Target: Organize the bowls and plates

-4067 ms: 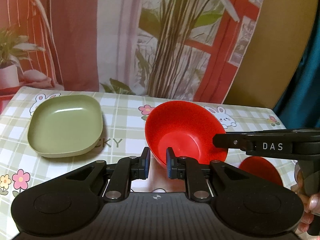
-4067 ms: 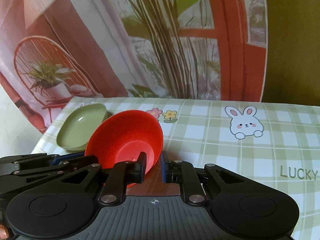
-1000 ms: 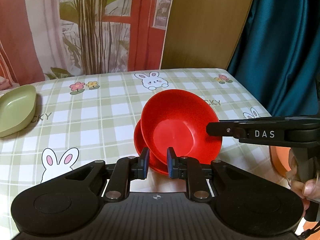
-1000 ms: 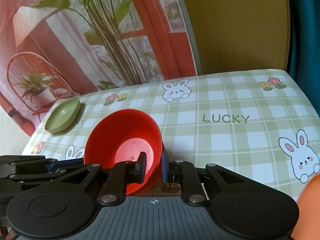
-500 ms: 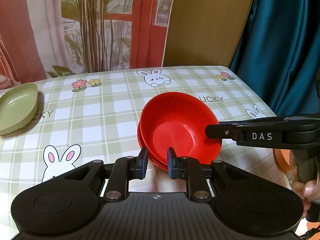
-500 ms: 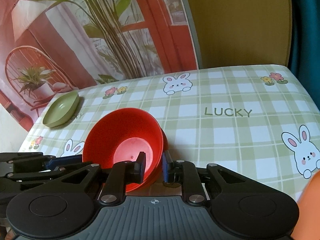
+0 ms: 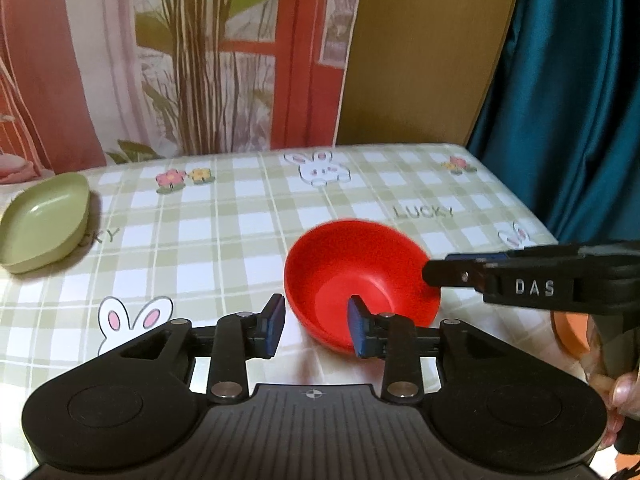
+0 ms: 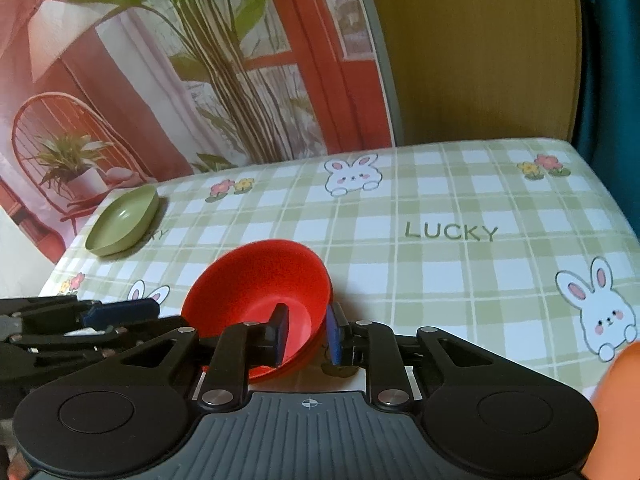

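While the red bowl point(image 7: 362, 280) sits on the checked bench point(image 7: 240, 240) near its right front, the left gripper point(image 7: 316, 326) is spread wide, one finger inside the bowl and the other outside its left wall. The right gripper point(image 8: 306, 334) straddles the bowl's rim with its jaws parted. A green plate point(image 8: 122, 220) lies well apart at the bench's far left.
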`<state>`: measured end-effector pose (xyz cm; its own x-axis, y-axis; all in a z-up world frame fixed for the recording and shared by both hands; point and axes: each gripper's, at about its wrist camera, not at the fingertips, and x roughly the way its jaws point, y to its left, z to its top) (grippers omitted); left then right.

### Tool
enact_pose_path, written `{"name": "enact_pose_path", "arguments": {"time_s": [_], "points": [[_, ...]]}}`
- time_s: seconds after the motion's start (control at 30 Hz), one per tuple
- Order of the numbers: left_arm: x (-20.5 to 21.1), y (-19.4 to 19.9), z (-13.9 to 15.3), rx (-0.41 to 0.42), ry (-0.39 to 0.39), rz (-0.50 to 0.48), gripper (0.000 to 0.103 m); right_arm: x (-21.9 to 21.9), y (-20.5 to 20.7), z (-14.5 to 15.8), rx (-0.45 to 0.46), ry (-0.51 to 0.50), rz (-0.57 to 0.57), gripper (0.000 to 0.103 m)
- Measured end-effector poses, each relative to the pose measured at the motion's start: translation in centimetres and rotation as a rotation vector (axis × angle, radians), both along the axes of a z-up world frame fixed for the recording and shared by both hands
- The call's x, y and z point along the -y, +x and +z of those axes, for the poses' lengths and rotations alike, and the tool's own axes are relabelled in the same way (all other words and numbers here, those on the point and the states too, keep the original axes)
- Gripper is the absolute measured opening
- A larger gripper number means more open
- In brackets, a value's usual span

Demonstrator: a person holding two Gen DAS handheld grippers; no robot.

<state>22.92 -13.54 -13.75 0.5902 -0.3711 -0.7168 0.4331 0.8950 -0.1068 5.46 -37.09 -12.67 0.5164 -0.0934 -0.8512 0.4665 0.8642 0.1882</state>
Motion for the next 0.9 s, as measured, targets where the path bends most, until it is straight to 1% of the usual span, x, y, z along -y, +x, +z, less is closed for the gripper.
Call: {"name": "enact_pose_path", "arguments": {"time_s": [0.17, 0.3, 0.43, 0.63, 0.9], "points": [[0.7, -0.7, 1.0, 0.035, -0.035, 0.007, 0.038, 0.7, -1.0, 0.9, 0.003, -0.047, 0.01, 0.02], [1.7, -1.7, 1.7, 0.055, -0.058, -0.008, 0.038, 1.4, -2.2, 1.8, 0.011, -0.088, 0.003, 0.02], [2.7, -2.5, 2.2, 0.075, -0.079, -0.025, 0.039, 1.9, -3.8, 2.7, 0.011, -0.153, 0.005, 0.02], [4.6, -3.8, 2.2, 0.092, -0.106, -0.06, 0.042, 2.5, -6.6, 3.9, 0.004, -0.241, 0.004, 0.02], [7.2, -5.3, 1.5, 0.082, -0.127, -0.113, 0.043, 4.0, -10.7, 4.3, -0.02, -0.3, -0.045, 0.02]]}}
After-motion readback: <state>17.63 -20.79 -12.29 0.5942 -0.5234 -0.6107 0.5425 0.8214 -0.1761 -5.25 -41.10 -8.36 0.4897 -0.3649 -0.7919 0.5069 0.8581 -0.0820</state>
